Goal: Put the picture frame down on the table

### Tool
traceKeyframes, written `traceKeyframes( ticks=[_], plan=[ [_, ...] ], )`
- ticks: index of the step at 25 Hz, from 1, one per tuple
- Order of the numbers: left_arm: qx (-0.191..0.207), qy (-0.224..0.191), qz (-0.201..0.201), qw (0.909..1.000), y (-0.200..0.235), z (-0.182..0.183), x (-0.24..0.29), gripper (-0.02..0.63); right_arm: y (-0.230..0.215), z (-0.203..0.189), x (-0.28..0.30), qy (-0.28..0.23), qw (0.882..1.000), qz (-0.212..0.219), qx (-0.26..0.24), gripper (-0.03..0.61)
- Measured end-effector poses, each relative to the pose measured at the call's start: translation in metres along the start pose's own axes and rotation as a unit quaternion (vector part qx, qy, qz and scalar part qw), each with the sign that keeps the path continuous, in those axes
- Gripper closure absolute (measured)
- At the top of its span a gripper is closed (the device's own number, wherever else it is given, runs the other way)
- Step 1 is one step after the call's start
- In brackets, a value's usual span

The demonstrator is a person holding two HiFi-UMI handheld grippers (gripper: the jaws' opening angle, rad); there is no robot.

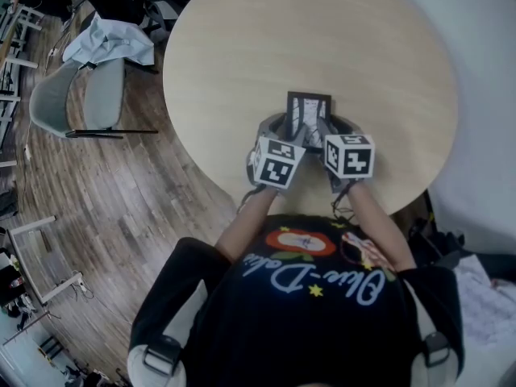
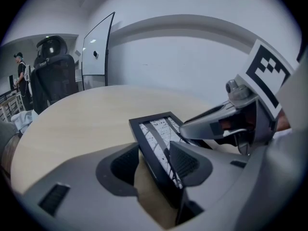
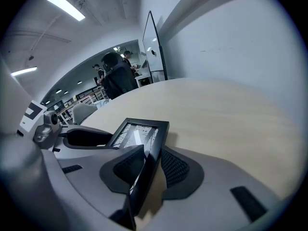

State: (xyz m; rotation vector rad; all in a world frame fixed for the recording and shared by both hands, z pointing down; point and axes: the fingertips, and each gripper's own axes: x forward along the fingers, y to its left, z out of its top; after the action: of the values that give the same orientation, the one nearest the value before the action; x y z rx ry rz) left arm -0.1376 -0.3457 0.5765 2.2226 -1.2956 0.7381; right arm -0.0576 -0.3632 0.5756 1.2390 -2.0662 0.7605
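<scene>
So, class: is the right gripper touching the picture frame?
Touching. In the right gripper view, the right gripper has both jaws closed on the picture frame, one pad against each face.

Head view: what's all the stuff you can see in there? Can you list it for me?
table: one, light wood, round, in the middle
frame: one, black, over the table's near edge
chair: one, grey, left of the table
cloth: one, pale blue, on the chair
floor: brown wood, left of the table
left tongs: one, grey, on the frame's left side
right tongs: one, grey, on the frame's right side
cubes: two, black and white, one on each tongs
shirt: one, black with print, at the bottom
</scene>
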Motion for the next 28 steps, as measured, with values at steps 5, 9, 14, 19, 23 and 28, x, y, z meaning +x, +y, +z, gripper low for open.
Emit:
traceKeyframes(
  ticks=[5, 9, 14, 19, 23, 28],
  plan=[
    [0.006, -0.001, 0.010, 0.9999, 0.002, -0.001, 0.004, 0.431, 0.000, -0.001, 0.005, 0.006, 1.000, -0.007, -0.007, 0.489],
    [0.017, 0.004, 0.014, 0.9998, 0.001, -0.002, 0.006, 0.431, -0.002, -0.003, 0.007, 0.006, 1.000, -0.011, -0.007, 0.489],
    [0.020, 0.001, 0.016, 0.9997, 0.000, -0.002, 0.006, 0.431, -0.004, -0.003, 0.006, 0.001, 1.000, -0.009, -0.002, 0.489],
    [0.022, 0.006, 0.008, 0.9997, 0.002, -0.003, 0.004, 0.431, -0.003, -0.002, 0.007, -0.007, 1.000, -0.002, 0.002, 0.489],
    [0.022, 0.002, 0.002, 0.9998, -0.002, -0.004, 0.006, 0.431, -0.007, 0.001, 0.002, -0.024, 0.999, -0.020, -0.011, 0.489],
    [0.040, -0.011, 0.003, 0.9991, 0.001, -0.001, 0.000, 0.431, -0.008, 0.013, -0.012, -0.056, 0.998, -0.028, -0.018, 0.491]
  ],
)
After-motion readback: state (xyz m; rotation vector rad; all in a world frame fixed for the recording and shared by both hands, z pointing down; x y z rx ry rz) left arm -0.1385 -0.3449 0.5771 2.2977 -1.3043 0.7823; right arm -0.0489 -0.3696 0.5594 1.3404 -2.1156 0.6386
